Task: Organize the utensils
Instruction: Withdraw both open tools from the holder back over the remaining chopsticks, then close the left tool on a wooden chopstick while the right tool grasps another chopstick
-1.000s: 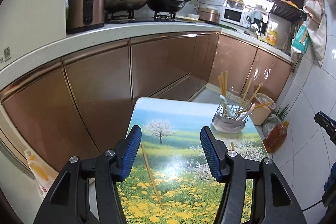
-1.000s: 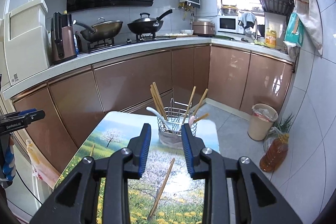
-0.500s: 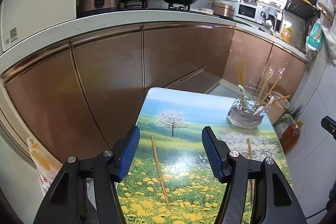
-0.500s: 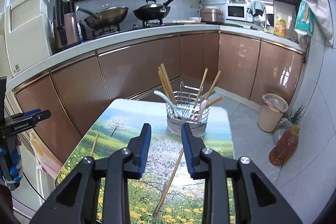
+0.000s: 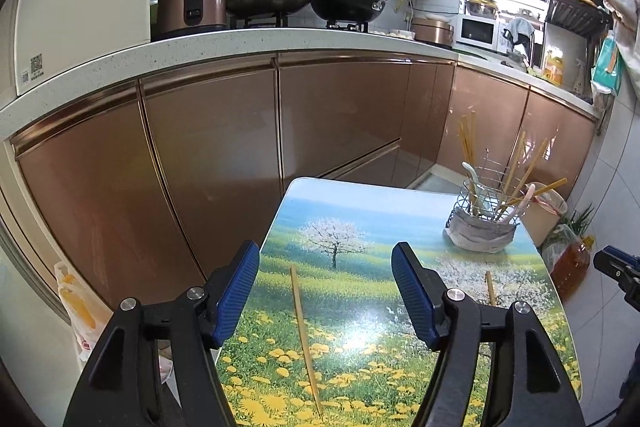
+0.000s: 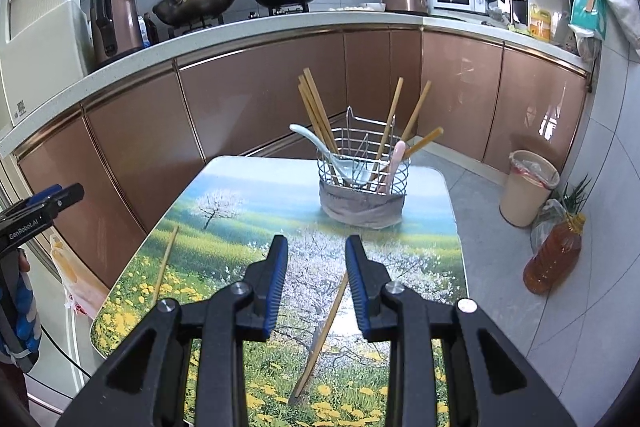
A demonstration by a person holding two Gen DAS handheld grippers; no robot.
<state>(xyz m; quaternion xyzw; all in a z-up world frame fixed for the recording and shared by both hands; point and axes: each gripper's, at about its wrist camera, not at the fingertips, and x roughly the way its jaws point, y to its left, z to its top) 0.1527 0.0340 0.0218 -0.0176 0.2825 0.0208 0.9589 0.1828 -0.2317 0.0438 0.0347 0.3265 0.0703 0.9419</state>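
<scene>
A wire utensil basket with chopsticks and spoons stands at the table's far end, also in the left wrist view. One loose chopstick lies between the fingers of my open left gripper, on the table below them. A second chopstick lies under my open right gripper, which holds nothing; it also shows in the left wrist view. The left chopstick shows in the right wrist view.
The small table has a flower-meadow print. Brown kitchen cabinets stand close behind and left. A bin and an oil bottle stand on the floor to the right.
Both grippers have lowered and moved closer to the table. The right gripper has opened a little wider. The chopsticks have not moved.
</scene>
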